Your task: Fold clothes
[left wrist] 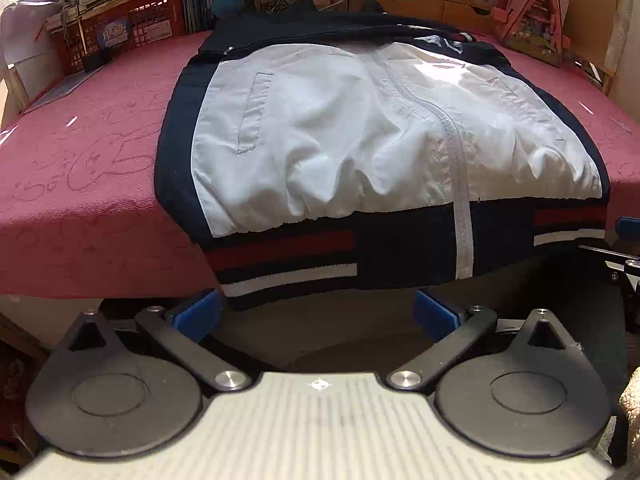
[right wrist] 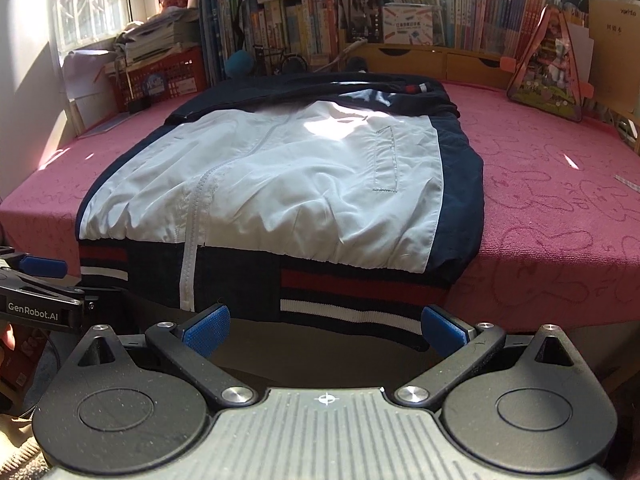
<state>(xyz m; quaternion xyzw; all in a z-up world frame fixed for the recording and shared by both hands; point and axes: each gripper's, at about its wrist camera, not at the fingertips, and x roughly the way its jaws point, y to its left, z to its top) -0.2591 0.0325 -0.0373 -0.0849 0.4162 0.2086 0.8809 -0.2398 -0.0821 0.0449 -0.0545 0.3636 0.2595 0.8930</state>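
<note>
A white and navy zip jacket (left wrist: 340,136) (right wrist: 280,184) lies flat on the pink-covered table (left wrist: 80,152) (right wrist: 552,208), front up. Its striped red, white and navy hem (left wrist: 288,256) (right wrist: 352,292) hangs over the near table edge. My left gripper (left wrist: 318,314) is open, just below the hem's left half, blue pads (left wrist: 198,314) apart and holding nothing. My right gripper (right wrist: 326,330) is open too, under the hem's right half, with its pads (right wrist: 442,330) close to the fabric. The left gripper (right wrist: 40,276) shows at the left edge of the right wrist view.
Behind the table stand shelves of books (right wrist: 420,12), a red crate (left wrist: 120,28) with stacked papers, wooden drawers (right wrist: 432,60) and a triangular pink toy stand (right wrist: 548,64). A window (right wrist: 88,12) is at far left. Bare pink cloth flanks the jacket on both sides.
</note>
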